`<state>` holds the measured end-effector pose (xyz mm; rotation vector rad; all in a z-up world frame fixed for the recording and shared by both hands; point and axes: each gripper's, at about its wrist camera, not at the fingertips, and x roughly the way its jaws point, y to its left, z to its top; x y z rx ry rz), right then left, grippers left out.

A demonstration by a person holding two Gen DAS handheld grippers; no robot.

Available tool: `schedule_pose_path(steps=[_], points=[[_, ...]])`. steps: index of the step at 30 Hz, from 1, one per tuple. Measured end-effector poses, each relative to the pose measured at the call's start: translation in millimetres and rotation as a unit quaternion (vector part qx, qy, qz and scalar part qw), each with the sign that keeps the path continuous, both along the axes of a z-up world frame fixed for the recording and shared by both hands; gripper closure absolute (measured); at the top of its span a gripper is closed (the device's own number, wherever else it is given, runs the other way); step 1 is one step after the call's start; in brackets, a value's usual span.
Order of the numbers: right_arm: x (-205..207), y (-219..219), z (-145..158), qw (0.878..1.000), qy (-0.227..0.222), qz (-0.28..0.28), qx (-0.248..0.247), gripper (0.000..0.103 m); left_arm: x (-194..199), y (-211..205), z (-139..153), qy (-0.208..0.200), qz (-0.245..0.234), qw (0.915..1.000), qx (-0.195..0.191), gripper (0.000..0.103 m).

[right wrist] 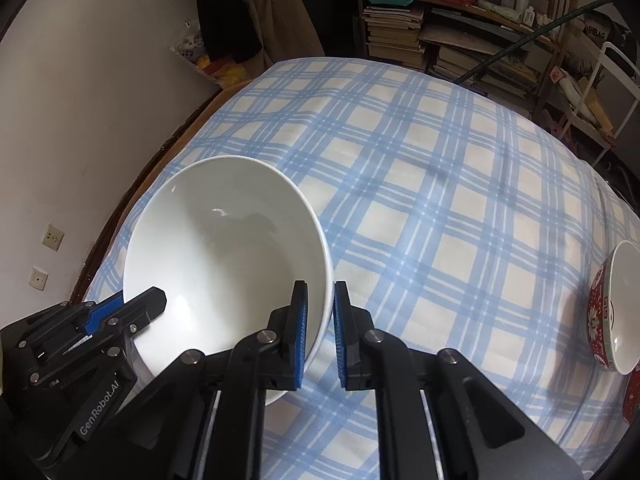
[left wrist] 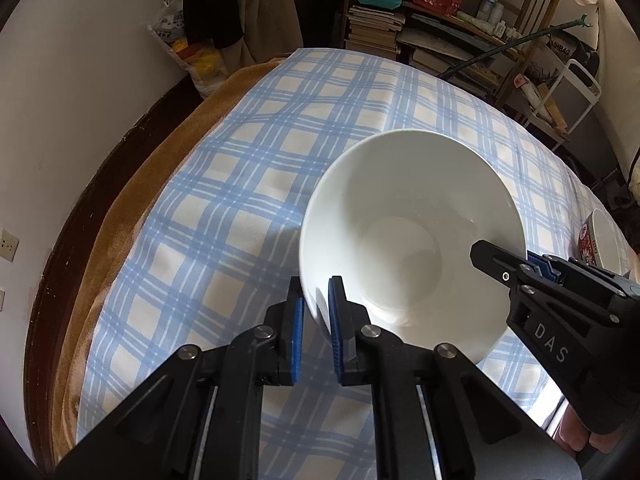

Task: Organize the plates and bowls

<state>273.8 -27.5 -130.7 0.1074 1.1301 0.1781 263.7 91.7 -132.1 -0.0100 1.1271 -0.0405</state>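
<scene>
Tongs, two: left tongs (left wrist: pixel 316 312) and right tongs (right wrist: pixel 320 312) both clamping one white bowl's (left wrist: pixel 412 216) rim, one red patterned bowl (right wrist: pixel 612 312) apart.

A lived-in room of a home. A desk covered with a blue-and-white checked cloth (right wrist: pixel 440 208) stands before a wooden shelf (left wrist: pixel 536 12) crammed with stacked books (right wrist: pixel 394 36), bags and bottles. Dark coats (left wrist: pixel 240 4) hang by a white wall with sockets (right wrist: pixel 53 236).

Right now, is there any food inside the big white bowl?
No, the white bowl shows only its bare glazed inside.
</scene>
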Motion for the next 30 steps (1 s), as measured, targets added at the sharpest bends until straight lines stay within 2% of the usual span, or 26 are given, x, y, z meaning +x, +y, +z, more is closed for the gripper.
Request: schedule_pose_path(steps=[2,6,19,30], points=[[-5.7,-0.5,2.3,1.0,-0.003,-0.002,-0.01,0.091,-3.4,-5.2,2.7,-0.008,-0.007,0.9999,0.01,0.091],[-21.0,-9.1,11.0,1.0,-0.015,-0.018,-0.018,0.091,-10.4,-13.7,5.8,-0.013,-0.012,0.9998,0.002,0.091],[-77.8,-49.1,44.3,0.997,-0.034,-0.059,-0.039,0.091,-57.3,-57.1,28.8,-0.025,-0.073,0.997,0.002,0.091],[-126.7,-76.6,51.4,0.997,-0.021,-0.079,-0.01,0.091,-102.1,-75.3,42.0,-0.014,-0.108,0.9941,0.0,0.09]])
